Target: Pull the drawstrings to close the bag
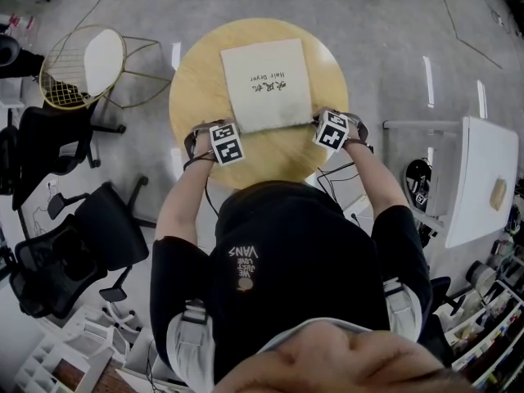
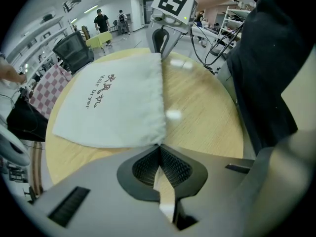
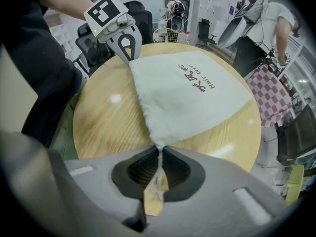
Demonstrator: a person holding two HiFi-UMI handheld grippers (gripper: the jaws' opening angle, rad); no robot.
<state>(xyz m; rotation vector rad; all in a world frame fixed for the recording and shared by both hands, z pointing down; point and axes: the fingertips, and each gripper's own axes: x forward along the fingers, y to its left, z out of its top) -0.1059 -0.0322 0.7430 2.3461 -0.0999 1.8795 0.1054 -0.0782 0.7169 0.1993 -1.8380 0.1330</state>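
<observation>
The left tool (image 2: 159, 151) points steeply down at the worktop (image 1: 196, 88), its jaws closed together on the near left corner of the bag (image 1: 266, 84). The cloth tapers to a point right where the pads meet, though I cannot tell whether cord or hem is pinched. Ahead of both tools the bag lies flat with its print up, its mouth edge running from one tool to the other at full width. The right tool (image 3: 160, 151) mirrors this at the other corner, jaws pressed on a thin white drawstring (image 3: 158, 174) that leads off the bag and down between the pads. Holding opposite ends of the mouth looks like the set-up for pulling outward so the channel cinches. With nothing anchoring it, the bag could slide.
</observation>
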